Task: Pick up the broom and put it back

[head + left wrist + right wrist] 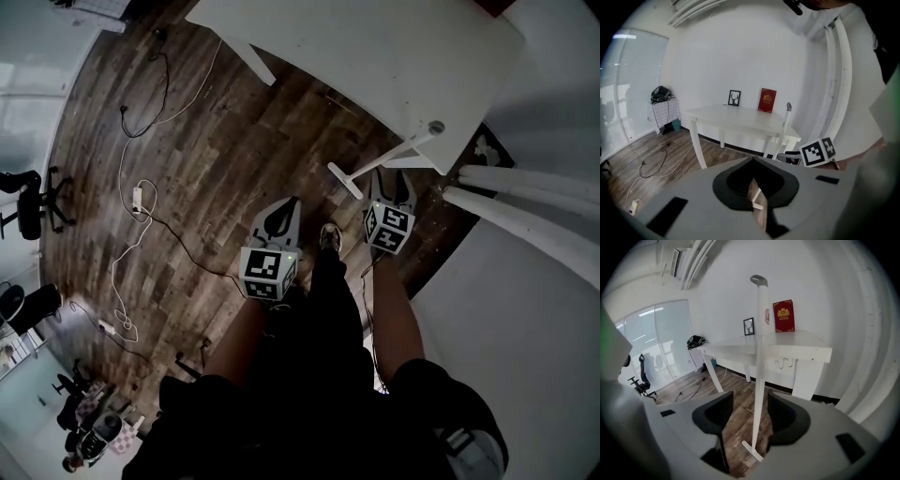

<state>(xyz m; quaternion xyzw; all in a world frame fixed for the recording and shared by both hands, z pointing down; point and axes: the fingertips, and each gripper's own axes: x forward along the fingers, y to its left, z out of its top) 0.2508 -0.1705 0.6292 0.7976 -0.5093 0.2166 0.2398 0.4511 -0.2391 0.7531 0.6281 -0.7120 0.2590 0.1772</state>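
Broom [759, 380] upright, head on the floor [216, 169], handle propped on the bench [375, 56] edge to stay standing. Right gripper [750, 408]: fingers released, wide apart, framing the handle without touching. Left gripper [752, 187]: fingers seemingly clenched on nothing. Fits just-set-back or about-to-lift alike.

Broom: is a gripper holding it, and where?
Nothing holds it. The broom leans on the white table; the right gripper's open jaws flank its handle without touching.
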